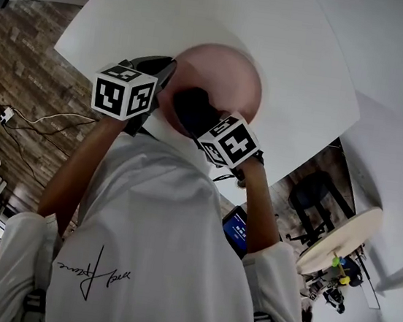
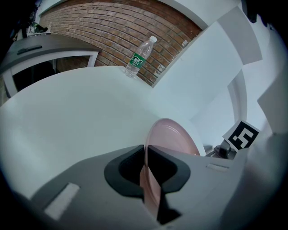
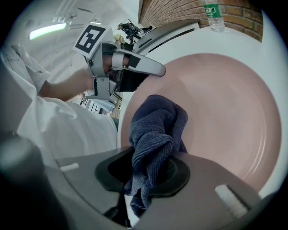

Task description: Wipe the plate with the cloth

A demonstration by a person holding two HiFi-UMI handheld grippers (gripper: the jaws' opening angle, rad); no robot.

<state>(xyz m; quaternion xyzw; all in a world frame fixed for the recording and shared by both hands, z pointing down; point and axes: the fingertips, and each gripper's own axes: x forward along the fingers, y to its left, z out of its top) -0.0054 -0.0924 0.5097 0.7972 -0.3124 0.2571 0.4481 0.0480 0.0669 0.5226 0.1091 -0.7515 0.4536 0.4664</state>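
A pink plate (image 1: 230,79) is held up on edge above the white table (image 1: 132,15). My left gripper (image 1: 156,88) is shut on the plate's rim; in the left gripper view the plate (image 2: 173,134) runs edge-on between the jaws of the left gripper (image 2: 146,173). My right gripper (image 1: 203,124) is shut on a dark blue cloth (image 1: 194,108), which lies against the plate's face. In the right gripper view the cloth (image 3: 155,130) bunches out of the right gripper (image 3: 146,173) onto the plate (image 3: 220,112), with the left gripper (image 3: 130,67) at the plate's left rim.
A clear water bottle (image 2: 140,56) with a green label stands at the table's far edge before a brick wall (image 2: 121,31); the bottle (image 3: 211,13) also shows in the right gripper view. A round white table (image 1: 338,241) and a dark chair (image 1: 315,194) stand on the floor below.
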